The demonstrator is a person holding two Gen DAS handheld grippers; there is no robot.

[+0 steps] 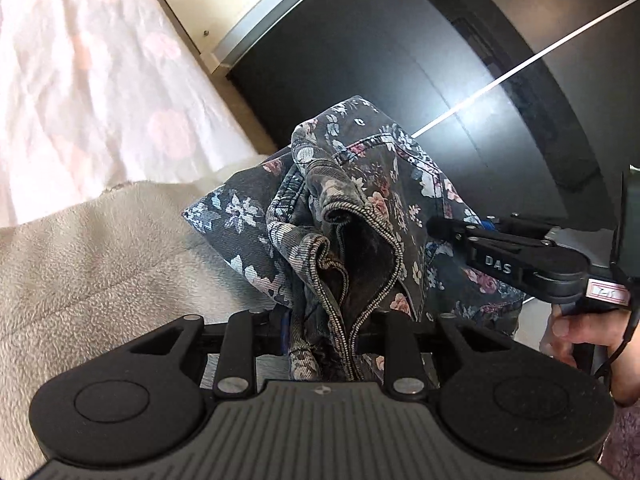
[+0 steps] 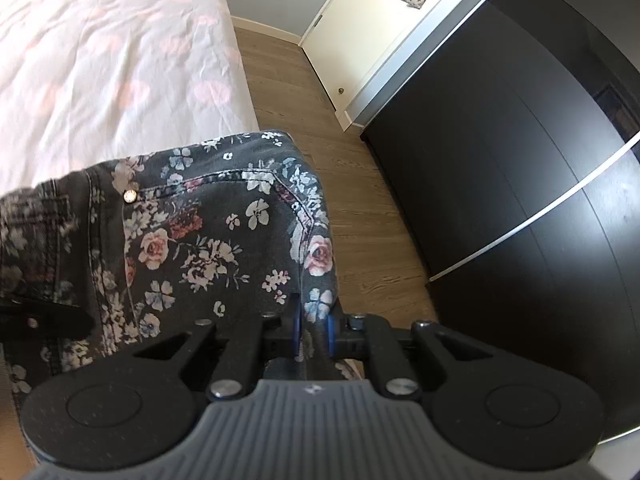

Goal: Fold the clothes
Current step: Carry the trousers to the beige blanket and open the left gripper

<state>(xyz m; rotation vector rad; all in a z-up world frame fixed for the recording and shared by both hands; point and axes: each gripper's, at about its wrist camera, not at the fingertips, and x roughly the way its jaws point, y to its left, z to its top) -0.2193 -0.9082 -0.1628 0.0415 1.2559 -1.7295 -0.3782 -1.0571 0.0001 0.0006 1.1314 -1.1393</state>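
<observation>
Holding the floral jeans (image 2: 208, 240) in both grippers, I have them lifted over the edge of the bed (image 2: 100, 60) and the wooden floor (image 2: 360, 220). My right gripper (image 2: 314, 336) is clamped on a fold of the dark flowered denim, its blue pads pressed to the cloth from both sides. My left gripper (image 1: 320, 320) has the bunched waistband and open zipper between its fingers; the cloth fills the gap, but I cannot tell whether the pads press on it. In the left wrist view the right gripper (image 1: 436, 226) reaches in from the right, held by my hand (image 1: 580, 332), its tip against the jeans (image 1: 360, 208). A beige fleece blanket (image 1: 100, 272) lies below on the left, a black wardrobe (image 2: 520, 160) stands to the right
</observation>
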